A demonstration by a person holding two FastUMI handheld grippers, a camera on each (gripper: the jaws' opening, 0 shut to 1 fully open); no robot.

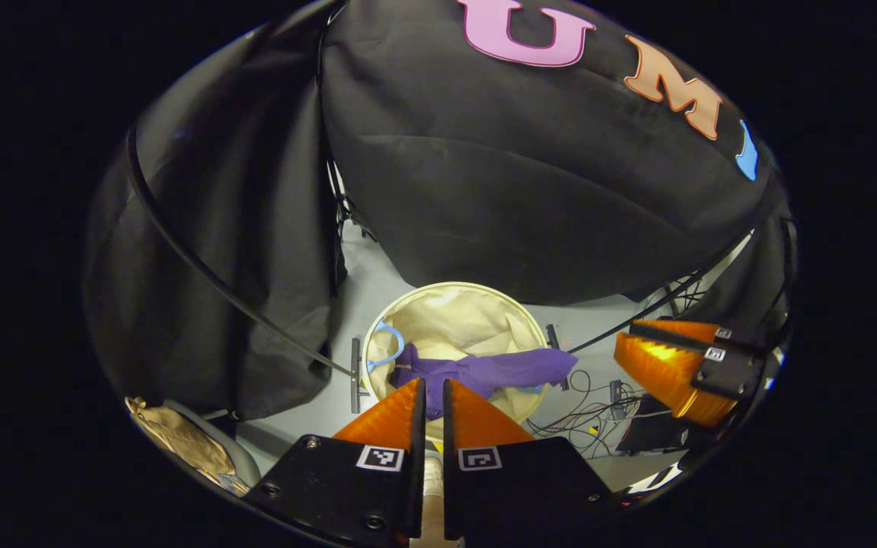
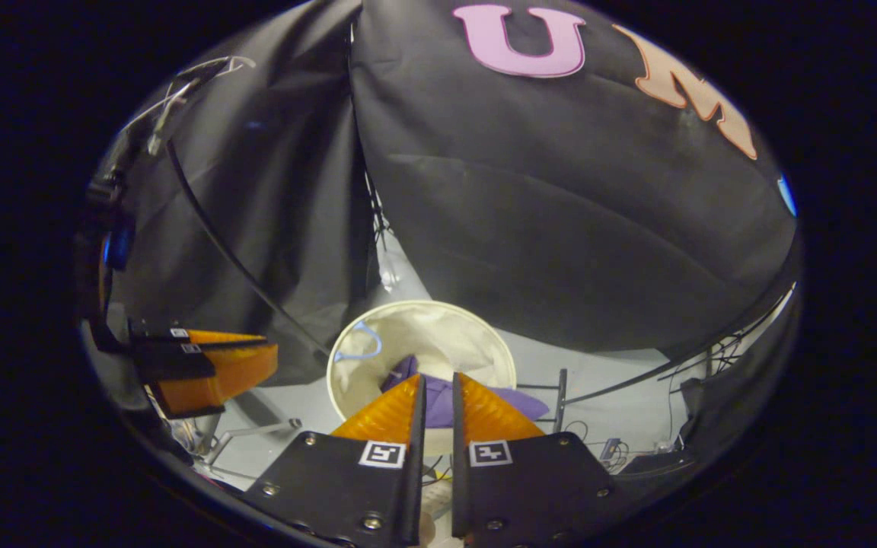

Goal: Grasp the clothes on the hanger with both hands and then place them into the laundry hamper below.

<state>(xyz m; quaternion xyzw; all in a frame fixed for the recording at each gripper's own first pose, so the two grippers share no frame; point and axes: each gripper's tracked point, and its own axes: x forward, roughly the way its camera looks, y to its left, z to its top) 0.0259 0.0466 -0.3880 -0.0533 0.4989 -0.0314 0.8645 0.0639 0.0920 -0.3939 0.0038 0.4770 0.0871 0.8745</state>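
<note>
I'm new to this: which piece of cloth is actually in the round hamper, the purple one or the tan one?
The purple garment, draped across the hamper's rim. The tan cloth lies apart, off to the side.

The clothes (image 1: 484, 371) are solid purple, without print; they lie across the laundry hamper (image 1: 454, 292), whose rim and cloth lining are cream, plain and unpatterned; a loop handle (image 1: 387, 346) at the hamper's left edge is light blue; the floor (image 1: 366, 285) beneath is pale grey; a tangle of cables (image 1: 587, 415) on the floor right of the hamper shows black, red and white strands; a crumpled cloth (image 1: 180, 438) at the floor's lower left edge is tan; each gripper body carries a small square marker (image 2: 384, 454) in black and white blocks.
</note>
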